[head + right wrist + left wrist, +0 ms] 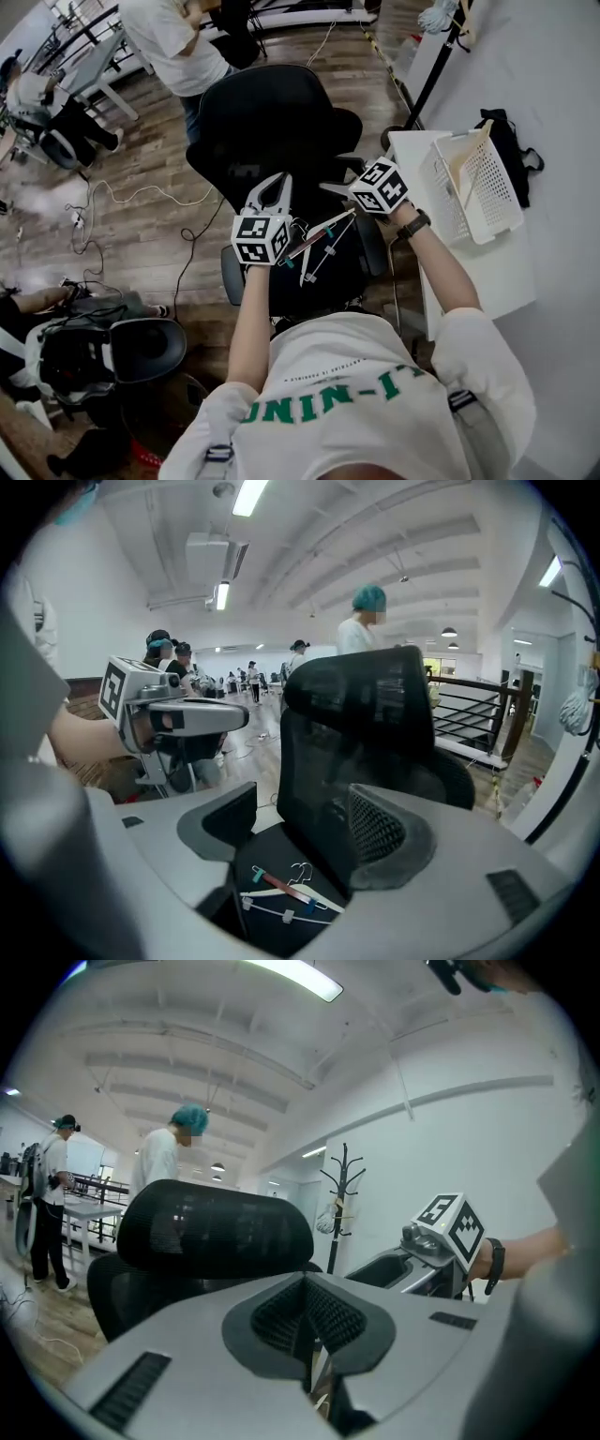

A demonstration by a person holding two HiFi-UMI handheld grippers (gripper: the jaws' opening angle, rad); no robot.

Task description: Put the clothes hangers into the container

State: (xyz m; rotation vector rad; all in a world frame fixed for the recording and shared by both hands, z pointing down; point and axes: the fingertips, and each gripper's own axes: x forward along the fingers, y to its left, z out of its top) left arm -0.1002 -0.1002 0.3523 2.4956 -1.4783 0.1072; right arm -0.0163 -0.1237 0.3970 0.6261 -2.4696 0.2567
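Several clothes hangers, white ones with clips and a reddish one with teal ends, lie on the seat of a black office chair. My left gripper hovers above the seat just left of them, its jaws shut and empty. My right gripper is over the seat's right side, open; between its jaws I see the hangers well below, untouched. The white slatted container stands on a white table at the right with a wooden hanger leaning inside it.
The chair's tall mesh back rises right ahead of both grippers. The white table is to my right, and a black bag lies beyond the container. A second chair and floor cables are at left; people stand behind.
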